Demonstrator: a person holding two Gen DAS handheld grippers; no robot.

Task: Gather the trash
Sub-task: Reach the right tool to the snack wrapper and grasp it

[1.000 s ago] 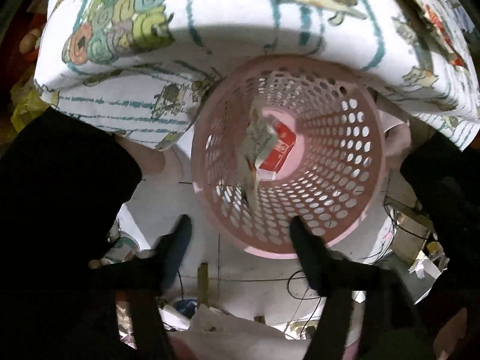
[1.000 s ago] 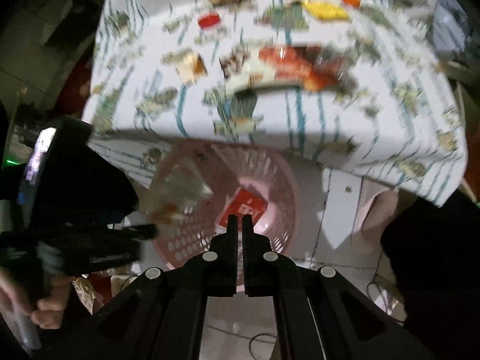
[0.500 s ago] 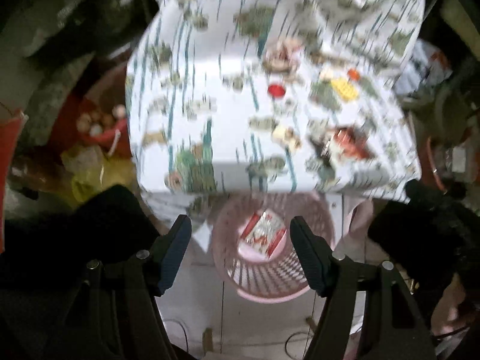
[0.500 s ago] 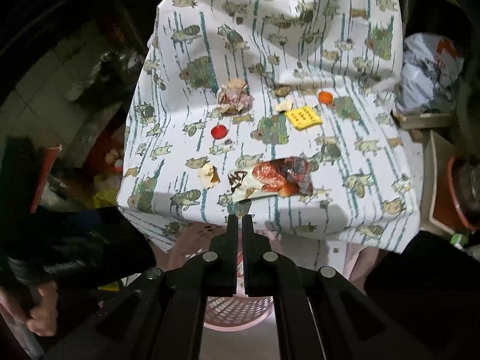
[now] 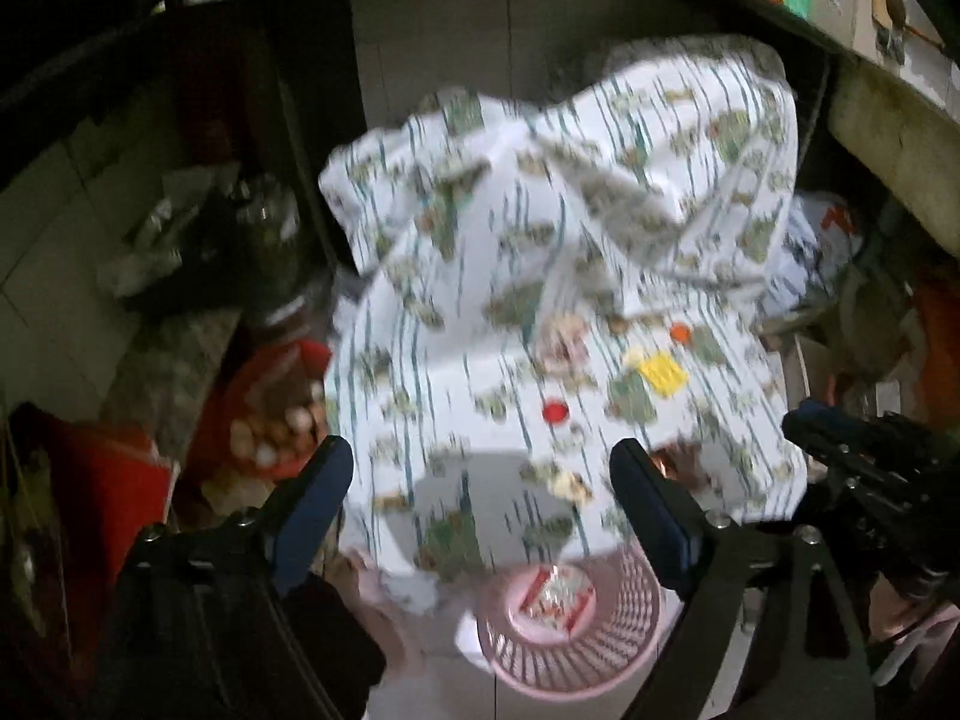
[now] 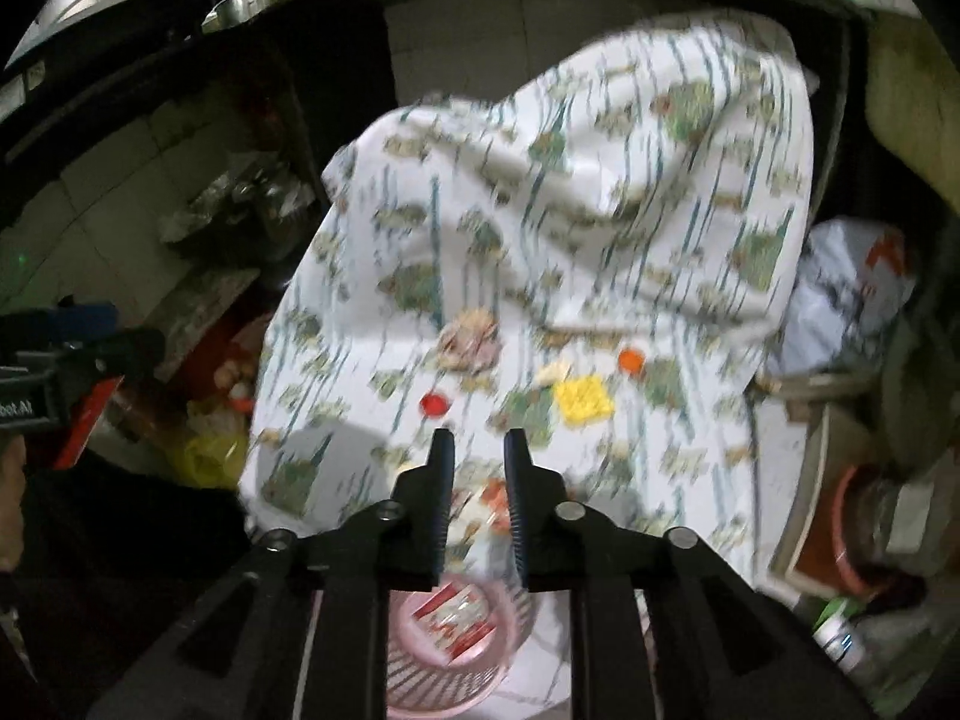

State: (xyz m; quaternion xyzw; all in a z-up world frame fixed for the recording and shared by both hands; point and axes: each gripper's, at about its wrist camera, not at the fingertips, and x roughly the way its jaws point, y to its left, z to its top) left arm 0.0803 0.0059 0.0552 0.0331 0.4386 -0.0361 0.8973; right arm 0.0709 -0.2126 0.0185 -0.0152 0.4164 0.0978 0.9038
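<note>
A pink perforated basket (image 5: 606,660) stands on the floor below the table's front edge, with a red and white wrapper (image 5: 558,594) in it; it also shows in the right wrist view (image 6: 456,672). The table wears a white patterned cloth (image 5: 480,360). On it lie a crumpled wrapper (image 6: 471,333), a red cap (image 6: 433,403), a yellow piece (image 6: 583,399), an orange cap (image 6: 630,360) and a red wrapper (image 6: 492,495) near the front edge. My left gripper (image 5: 480,480) is wide open and empty. My right gripper (image 6: 477,450) is partly open and empty, above the front edge.
A red tub with round things (image 5: 270,420) sits left of the table. A white plastic bag (image 6: 852,294) lies at the right. A dark shelf with metal pots (image 6: 240,204) is at the back left. Both views are blurred by motion.
Both grippers have lifted away from the basket and tilted up toward the table top. The right gripper's fingers, shut before, now stand apart. The wrapper dropped earlier lies in the basket.
</note>
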